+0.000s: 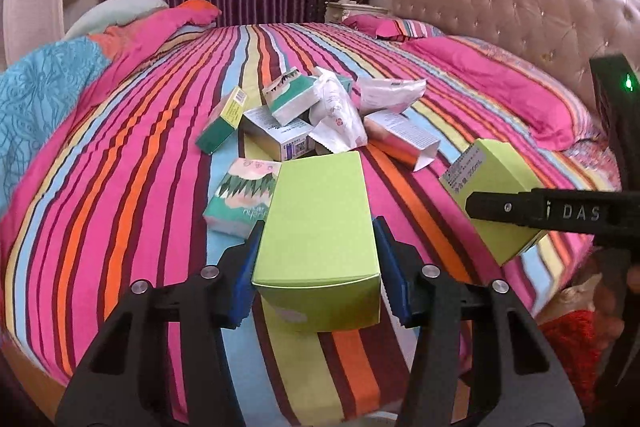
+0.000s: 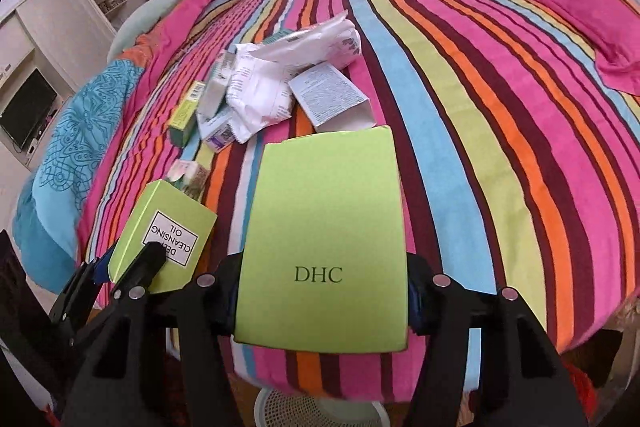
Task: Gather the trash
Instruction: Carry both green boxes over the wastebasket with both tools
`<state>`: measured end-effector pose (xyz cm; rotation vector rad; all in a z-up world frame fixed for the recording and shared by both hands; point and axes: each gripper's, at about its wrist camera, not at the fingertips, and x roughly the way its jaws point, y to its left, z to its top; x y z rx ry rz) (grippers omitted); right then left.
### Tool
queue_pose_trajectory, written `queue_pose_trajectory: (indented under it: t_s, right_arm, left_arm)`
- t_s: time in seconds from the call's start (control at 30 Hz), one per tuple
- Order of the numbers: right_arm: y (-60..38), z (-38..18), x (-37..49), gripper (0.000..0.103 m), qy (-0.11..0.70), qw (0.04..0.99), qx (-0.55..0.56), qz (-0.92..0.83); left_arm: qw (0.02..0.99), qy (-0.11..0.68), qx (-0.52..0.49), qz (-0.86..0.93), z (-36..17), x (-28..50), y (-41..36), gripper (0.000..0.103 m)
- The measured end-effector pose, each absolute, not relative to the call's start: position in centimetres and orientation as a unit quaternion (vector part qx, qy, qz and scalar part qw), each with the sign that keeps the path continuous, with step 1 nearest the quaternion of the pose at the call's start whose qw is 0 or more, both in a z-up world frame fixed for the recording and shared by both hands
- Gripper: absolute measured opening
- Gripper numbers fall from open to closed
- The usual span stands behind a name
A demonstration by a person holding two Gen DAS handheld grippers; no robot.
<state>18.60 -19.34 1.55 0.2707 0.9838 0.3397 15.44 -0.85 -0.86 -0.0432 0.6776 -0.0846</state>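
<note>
My left gripper (image 1: 318, 227) is shut on a lime green carton (image 1: 316, 195), its blue pads pressing both long sides, lifted just over the striped bed. My right gripper (image 2: 324, 291) is shut on a second lime green carton (image 2: 328, 195) printed DHC. In the right wrist view the left gripper (image 2: 128, 261) shows at lower left with its carton (image 2: 168, 223), labelled cleansing oil. In the left wrist view the right-hand carton (image 1: 496, 179) hangs at the right. A pile of small boxes and white wrappers (image 1: 320, 115) (image 2: 272, 91) lies mid-bed.
The bed's striped cover (image 1: 140, 147) fills both views. A tufted headboard (image 1: 520, 7) and pink pillows (image 1: 500, 87) are at the right, a blue blanket (image 2: 72, 131) at the left. A white mesh basket (image 2: 316, 407) sits below the bed's near edge.
</note>
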Motion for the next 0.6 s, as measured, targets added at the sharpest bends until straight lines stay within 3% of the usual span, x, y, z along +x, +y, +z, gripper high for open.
queue_pose_trajectory:
  t_s: [0.37,0.6]
  right_arm:
    - [-18.7,2.8,11.1,0.056,0.486,0.84,0.124,0.209]
    - [-17.2,-1.7,6.6,0.056,0.551,0.804,0.116,0.191]
  left_arm:
    - [0.931,0.36,-0.023,-0.056,0.7,6.4,0.3,0.052]
    - [0.896,0.438,-0.044,-0.059,-3.4,1.5,-0.5,0.052]
